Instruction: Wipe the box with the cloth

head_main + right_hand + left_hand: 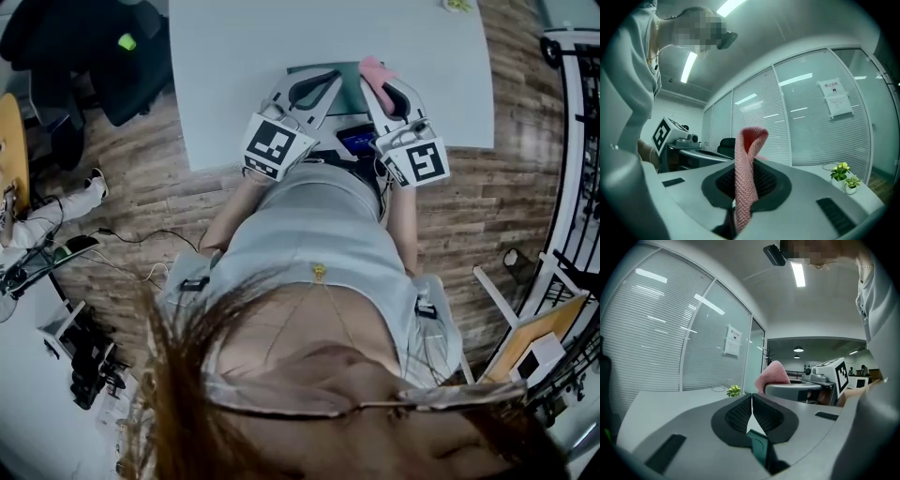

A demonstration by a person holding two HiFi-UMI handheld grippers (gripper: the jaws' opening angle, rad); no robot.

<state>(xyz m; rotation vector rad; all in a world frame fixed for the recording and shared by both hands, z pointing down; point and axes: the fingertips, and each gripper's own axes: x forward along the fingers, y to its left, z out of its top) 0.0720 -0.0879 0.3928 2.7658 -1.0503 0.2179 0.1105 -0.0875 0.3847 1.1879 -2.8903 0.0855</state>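
In the head view a dark teal box (pixel 345 92) lies on the pale table (pixel 234 56) near its front edge, partly hidden between my two grippers. The left gripper (pixel 330 77) is over the box's left part. Its jaws meet with nothing between the tips (pixel 751 398). At the box's right side my right gripper (pixel 382 75) is shut on a pink knitted cloth (pixel 373 67). The cloth (pixel 745 183) stands up folded from between those jaws (pixel 749 161) and also shows in the left gripper view (pixel 773 376). Both grippers point about level, side by side.
A small green plant (pixel 843 173) stands on the far part of the table (pixel 670 399), in front of glass walls with blinds. A black office chair (pixel 122 56) is off the table's left side, and cables lie on the wooden floor (pixel 141 239).
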